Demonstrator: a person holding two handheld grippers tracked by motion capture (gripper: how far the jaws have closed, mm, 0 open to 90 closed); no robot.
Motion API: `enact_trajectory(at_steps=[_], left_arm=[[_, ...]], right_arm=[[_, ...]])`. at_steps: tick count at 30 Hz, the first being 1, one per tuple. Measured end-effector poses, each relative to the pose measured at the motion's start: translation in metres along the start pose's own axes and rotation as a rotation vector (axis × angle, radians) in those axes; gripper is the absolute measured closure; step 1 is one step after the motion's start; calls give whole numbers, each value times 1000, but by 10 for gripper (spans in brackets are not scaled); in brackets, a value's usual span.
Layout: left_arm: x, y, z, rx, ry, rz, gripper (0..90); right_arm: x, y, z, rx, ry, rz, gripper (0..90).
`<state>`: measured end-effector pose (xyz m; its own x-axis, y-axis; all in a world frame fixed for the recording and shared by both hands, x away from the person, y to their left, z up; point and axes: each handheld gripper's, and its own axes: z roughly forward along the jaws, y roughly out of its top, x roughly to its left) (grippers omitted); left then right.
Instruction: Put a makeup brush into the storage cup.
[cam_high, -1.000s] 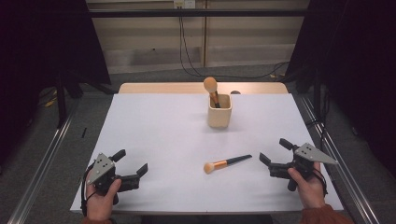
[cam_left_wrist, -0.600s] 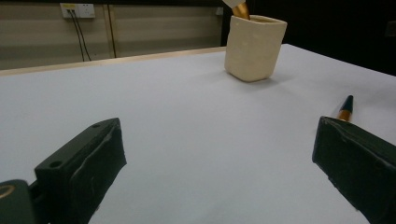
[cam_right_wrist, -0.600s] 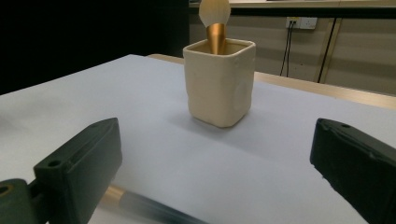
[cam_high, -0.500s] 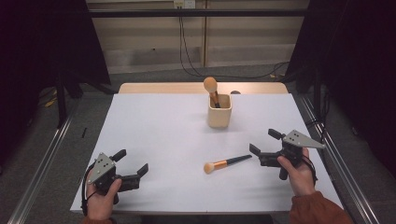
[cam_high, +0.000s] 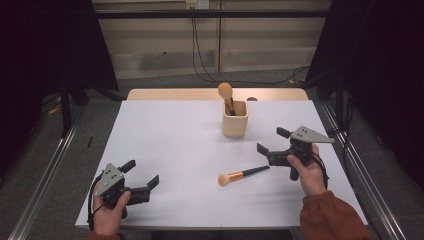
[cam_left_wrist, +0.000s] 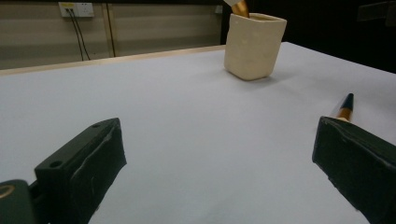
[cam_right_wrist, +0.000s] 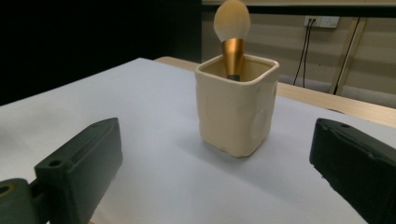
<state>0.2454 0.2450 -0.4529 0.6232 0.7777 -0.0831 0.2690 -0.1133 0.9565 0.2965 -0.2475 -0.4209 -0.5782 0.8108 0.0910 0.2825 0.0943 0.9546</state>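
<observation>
One brush (cam_high: 226, 93) stands in our cup (cam_high: 235, 120), the other brush (cam_high: 242, 175) lies in front of it, and both our right gripper (cam_high: 270, 145) and left gripper (cam_high: 141, 173) are spread wide, holding nothing.

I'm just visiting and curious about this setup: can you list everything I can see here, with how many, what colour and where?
Table: one, white top with a wooden far edge, in the middle of the room.
Cup: one, cream, square-sided, toward the far side of the table.
Brush in the cup: one, pale round head up, gold collar.
Brush on the table: one, pale head, gold collar, dark handle, lying flat near the right gripper.
Wall socket: one, white, on the far wall, with black cables hanging from it.
Left gripper: black, jaws open, near left corner.
Right gripper: black, jaws open, just past the lying brush's handle end.
Hands: two, one on each gripper.
</observation>
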Motion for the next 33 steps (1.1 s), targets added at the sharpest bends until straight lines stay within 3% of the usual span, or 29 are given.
enact_trajectory(at_steps=[6, 26, 31, 33], left_arm=[[0, 0, 1, 3, -9, 10, 24], [0, 0, 0, -3, -4, 3, 24], [1, 0, 0, 1, 1, 4, 24], [1, 0, 1, 1, 3, 3, 24]], right_arm=[[0, 4, 10, 15, 21, 16, 20], [-9, 21, 26, 248, 116, -31, 18], [-10, 25, 29, 318, 115, -73, 24], [-13, 24, 32, 356, 142, -57, 20]])
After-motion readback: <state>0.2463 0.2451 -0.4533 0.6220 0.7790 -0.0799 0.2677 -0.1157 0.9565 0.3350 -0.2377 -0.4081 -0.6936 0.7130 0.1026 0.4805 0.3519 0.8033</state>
